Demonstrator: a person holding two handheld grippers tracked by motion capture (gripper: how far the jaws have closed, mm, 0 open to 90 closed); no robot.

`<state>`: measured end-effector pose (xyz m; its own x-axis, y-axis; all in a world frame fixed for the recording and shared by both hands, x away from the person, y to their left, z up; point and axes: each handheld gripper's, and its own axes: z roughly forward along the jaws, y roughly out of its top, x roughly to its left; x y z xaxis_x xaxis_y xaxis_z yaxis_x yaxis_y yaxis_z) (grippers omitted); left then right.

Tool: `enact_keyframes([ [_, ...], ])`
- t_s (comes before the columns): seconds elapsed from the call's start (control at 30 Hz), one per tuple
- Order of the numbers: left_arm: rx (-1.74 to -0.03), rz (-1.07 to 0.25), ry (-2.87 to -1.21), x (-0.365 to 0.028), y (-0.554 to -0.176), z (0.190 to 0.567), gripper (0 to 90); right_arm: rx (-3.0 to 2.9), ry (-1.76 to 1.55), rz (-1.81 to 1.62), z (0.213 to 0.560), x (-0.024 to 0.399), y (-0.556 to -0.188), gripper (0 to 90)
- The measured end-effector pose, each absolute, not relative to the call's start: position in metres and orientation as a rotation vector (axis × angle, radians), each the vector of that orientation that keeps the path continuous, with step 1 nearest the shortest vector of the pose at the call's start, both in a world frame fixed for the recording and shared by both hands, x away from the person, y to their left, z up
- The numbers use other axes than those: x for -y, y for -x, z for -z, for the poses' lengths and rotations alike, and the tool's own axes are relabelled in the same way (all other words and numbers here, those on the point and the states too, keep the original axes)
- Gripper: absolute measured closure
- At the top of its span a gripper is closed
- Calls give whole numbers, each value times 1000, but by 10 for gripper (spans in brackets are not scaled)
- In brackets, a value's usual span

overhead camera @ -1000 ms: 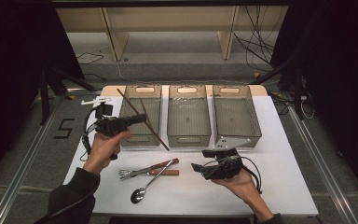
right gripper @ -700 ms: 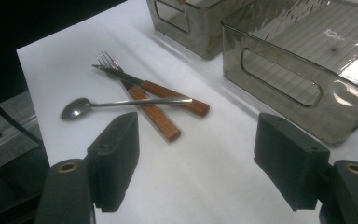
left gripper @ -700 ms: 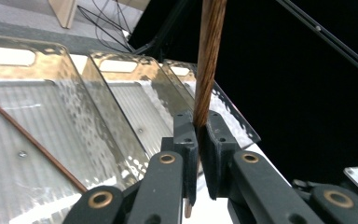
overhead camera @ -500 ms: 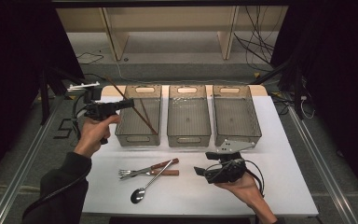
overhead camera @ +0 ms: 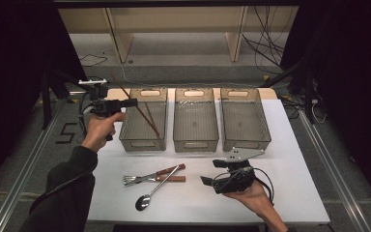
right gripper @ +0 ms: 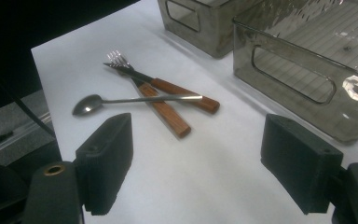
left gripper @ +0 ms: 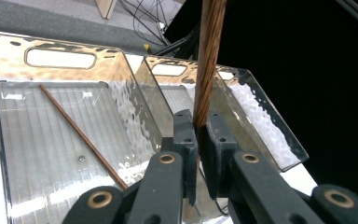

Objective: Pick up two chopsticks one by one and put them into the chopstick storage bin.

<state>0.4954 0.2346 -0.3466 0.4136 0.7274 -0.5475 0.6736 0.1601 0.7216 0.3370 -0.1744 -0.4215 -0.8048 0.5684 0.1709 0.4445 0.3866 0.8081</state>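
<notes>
Wooden chopstick (left gripper: 209, 60): brown, grained, round stick; rises near-vertical through upper centre of left gripper view, lower end pinched between black jaws. In high view it slants (overhead camera: 117, 87) from upper left, above the leftmost bin's near-left corner. Second chopstick (overhead camera: 147, 114): thin, dark, lying diagonally inside that bin.

A lab-like recording bay: dark curtains, floor rails (overhead camera: 14, 193), loose cables (overhead camera: 265, 53), white table (overhead camera: 290, 159).

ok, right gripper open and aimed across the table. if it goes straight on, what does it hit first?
Probably the spoon, lying across the two wooden-handled utensils. The right gripper has open jaws, nothing between them, and bare table ahead before the cutlery. Depth is unclear.
</notes>
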Motion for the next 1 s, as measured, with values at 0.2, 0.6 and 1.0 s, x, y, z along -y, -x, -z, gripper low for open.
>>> enact_keyframes([
  [0.2,-1317,-47,-1574,-228,-503,355,842,-2505,-920,-1393,423,174,-337,259],
  [0.6,-1352,-16,-1619,-217,-509,372,840,-2508,-910,-1390,423,174,-337,259],
  [1.0,-1388,14,-1662,-211,-514,386,839,-2513,-898,-1395,423,173,-336,239],
])
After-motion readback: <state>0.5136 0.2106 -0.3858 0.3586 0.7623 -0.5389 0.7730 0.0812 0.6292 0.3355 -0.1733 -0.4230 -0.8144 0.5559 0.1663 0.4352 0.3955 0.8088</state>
